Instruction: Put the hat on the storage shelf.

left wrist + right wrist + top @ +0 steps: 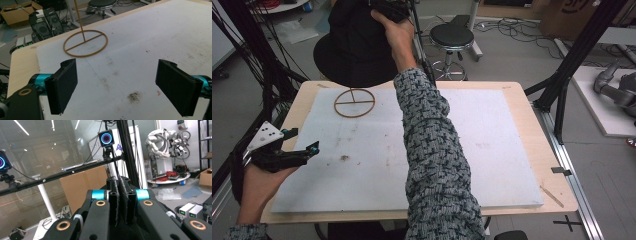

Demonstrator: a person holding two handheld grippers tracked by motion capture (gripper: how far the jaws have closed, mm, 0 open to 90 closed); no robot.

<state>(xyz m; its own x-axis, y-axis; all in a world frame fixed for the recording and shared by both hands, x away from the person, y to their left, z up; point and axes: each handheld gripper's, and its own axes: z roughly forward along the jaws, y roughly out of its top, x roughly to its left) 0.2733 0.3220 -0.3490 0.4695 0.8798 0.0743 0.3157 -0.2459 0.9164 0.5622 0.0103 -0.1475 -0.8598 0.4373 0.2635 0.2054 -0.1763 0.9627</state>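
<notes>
A black brimmed hat [354, 47] hangs in the air beyond the table's far edge, over a wooden stand with a ring base [354, 102] and a thin upright pole [80, 21]. My right gripper [389, 7] is at the hat's crown, reached far forward, and is shut on the hat's black fabric [125, 228], which sits pinched between its jaws [121, 183]. The hat hides the pole's top in the high view. My left gripper [303, 140] hovers low over the white mat's near left side. It is open [121, 85], with nothing between its pads.
A white foam mat [472, 125] covers most of the wooden table [532, 130]. A black stool [452, 37] stands behind the table. Dark frame posts rise at the left [242, 55] and right [577, 55]. A cardboard box and computer cases [43, 22] sit on the floor.
</notes>
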